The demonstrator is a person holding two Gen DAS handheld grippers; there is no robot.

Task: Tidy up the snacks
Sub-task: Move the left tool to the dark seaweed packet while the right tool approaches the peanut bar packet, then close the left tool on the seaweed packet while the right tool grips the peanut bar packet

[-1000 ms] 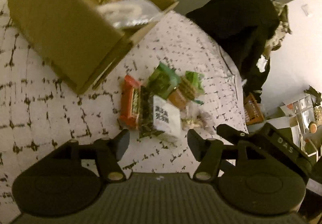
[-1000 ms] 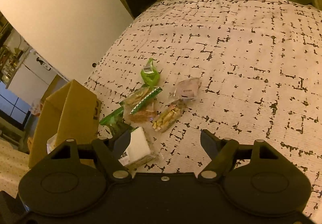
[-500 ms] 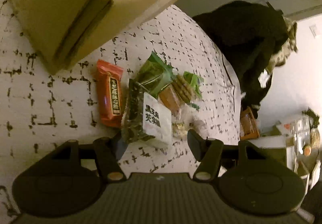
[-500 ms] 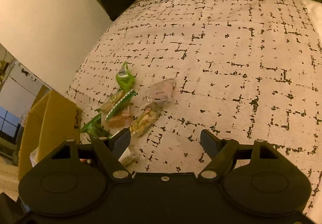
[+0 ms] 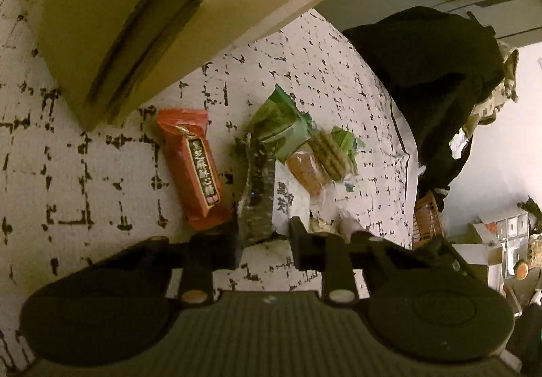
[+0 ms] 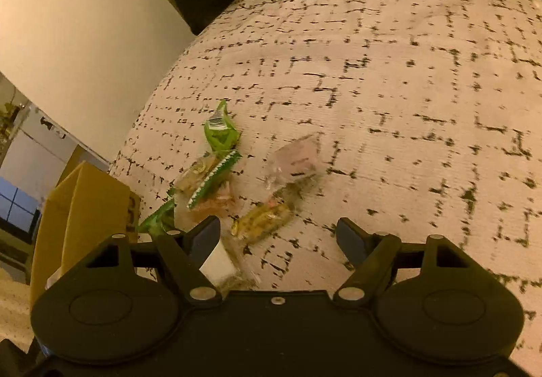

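1. Now, in the left wrist view, the left gripper (image 5: 264,243) is closing its fingers on a dark crinkly packet (image 5: 255,194) with a white printed label; the packet stands between them, though I cannot tell whether both pads press on it yet.
2. Beside it on the bed (image 5: 67,180) lie a glossy red bar wrapper (image 5: 191,170), a green packet (image 5: 281,129) and clear-wrapped ridged biscuits (image 5: 330,153); a stiff cardboard box (image 5: 128,24) sits just beyond them.
3. To grip well, I would pinch the packet's firm middle, not its thin foil edge, and lift slowly so neighbours stay put.
4. Next, the right wrist view: the right gripper (image 6: 279,236) hangs with fingers wide apart and empty, near a clear packet of golden snacks (image 6: 262,221) towards the bed's left edge.
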